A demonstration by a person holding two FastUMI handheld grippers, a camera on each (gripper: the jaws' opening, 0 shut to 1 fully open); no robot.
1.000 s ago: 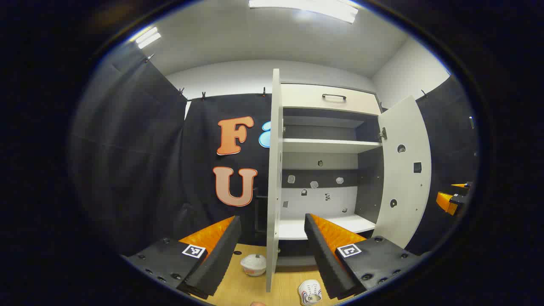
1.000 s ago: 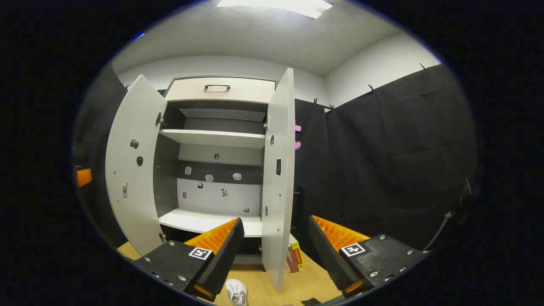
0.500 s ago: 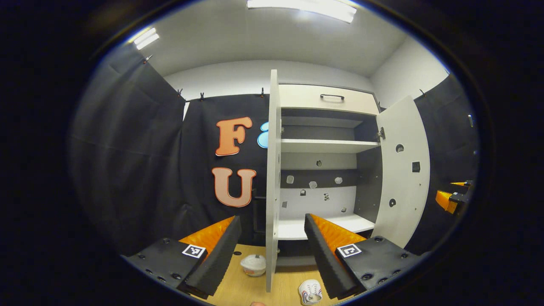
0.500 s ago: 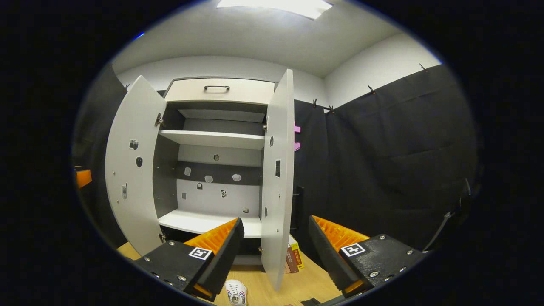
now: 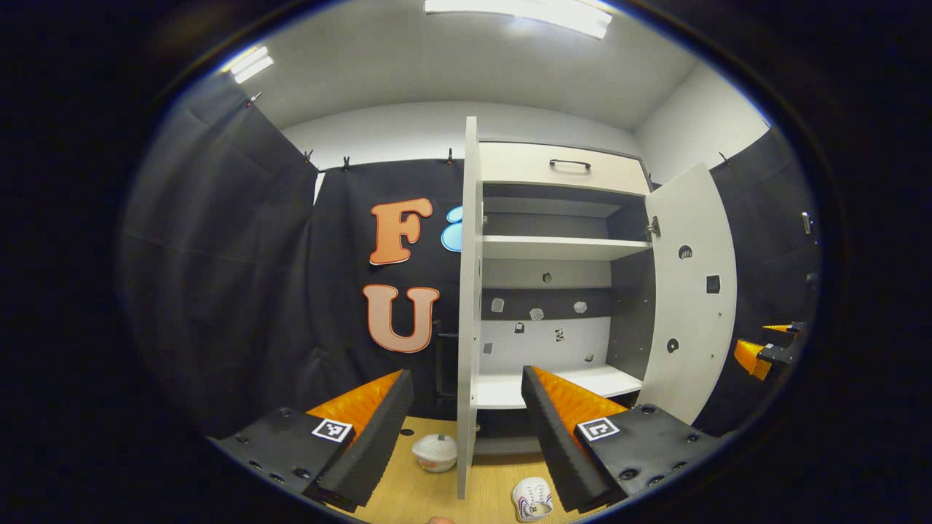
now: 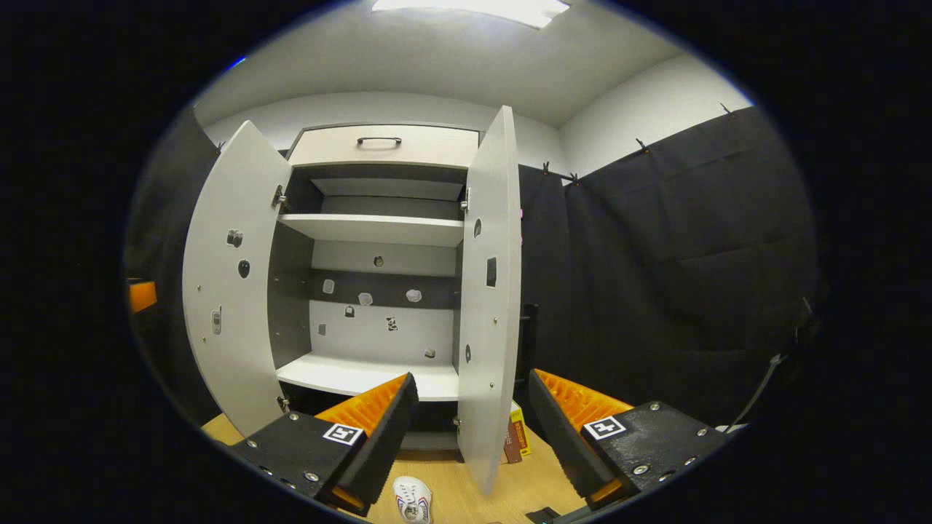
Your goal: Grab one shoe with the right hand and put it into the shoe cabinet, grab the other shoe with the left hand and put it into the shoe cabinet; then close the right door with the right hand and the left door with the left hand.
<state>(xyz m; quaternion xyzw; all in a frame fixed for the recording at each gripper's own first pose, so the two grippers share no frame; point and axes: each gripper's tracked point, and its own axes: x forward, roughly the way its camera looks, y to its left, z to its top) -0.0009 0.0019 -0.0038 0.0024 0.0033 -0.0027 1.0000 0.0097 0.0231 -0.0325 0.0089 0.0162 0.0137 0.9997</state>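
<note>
The shoe cabinet (image 5: 561, 251) stood straight ahead of you, with two doors: the left door (image 5: 470, 306) edge-on to your left gripper's camera, the right door (image 6: 489, 291) swung out and angled toward your right gripper. Both stood open, and the two shelves inside carried no shoes.

Your left gripper (image 5: 466, 429) was spread wide and held nothing. Your right gripper (image 6: 472, 433) was likewise wide and empty.

The move ahead turned on this: both shoes lay down on the wooden floor (image 5: 422, 498), below and in front of the claws, not level with them. You had two shoes to count. One white shoe (image 6: 412, 500) with coloured side stripes lay just under your right gripper's left finger, its long axis running roughly toward the cabinet; it looked to be the nearer pick for the right hand. The other shoe (image 5: 435, 452), seen end-on so its axis was hard to tell, lay just beside the left door's lower edge, between your left gripper's fingers.

One small box (image 6: 515, 440) stood by the right door's foot.
</note>
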